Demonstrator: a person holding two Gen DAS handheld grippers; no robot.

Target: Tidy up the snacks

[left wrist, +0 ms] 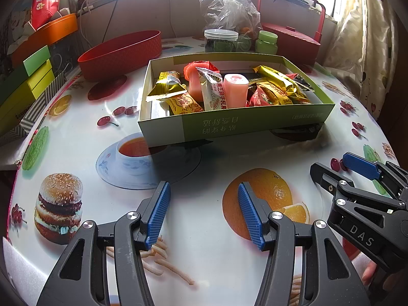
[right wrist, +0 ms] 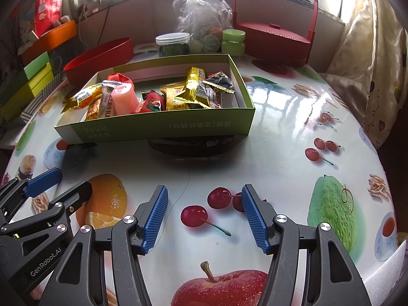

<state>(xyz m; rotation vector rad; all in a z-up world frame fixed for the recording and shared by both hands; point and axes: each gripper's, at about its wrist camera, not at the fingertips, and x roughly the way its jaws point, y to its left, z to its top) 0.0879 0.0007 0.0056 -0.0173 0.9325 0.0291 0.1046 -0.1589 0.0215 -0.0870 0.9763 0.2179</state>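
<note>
A green and white cardboard box (left wrist: pixel 255 123) (right wrist: pixel 163 127) stands mid-table, holding several wrapped snacks: gold packets (left wrist: pixel 278 81) (right wrist: pixel 193 89), a pink jelly cup (left wrist: pixel 236 90) (right wrist: pixel 123 99) and red wrappers. My left gripper (left wrist: pixel 204 211) is open and empty, low over the tablecloth in front of the box. My right gripper (right wrist: pixel 204 216) is open and empty, beside the left one, also short of the box. Each gripper shows in the other's view: the right one (left wrist: pixel 336 168), the left one (right wrist: pixel 66 178).
A red oval tray (left wrist: pixel 119 53) (right wrist: pixel 99 58) stands behind the box at left. A red handled basket (left wrist: pixel 290 40) (right wrist: pixel 275 38), a clear plastic bag (left wrist: pixel 229 7), a clear jar (left wrist: pixel 220 40) and a green jar (left wrist: pixel 266 42) stand at the back. Stacked green and orange boxes (left wrist: pixel 28 76) line the left edge.
</note>
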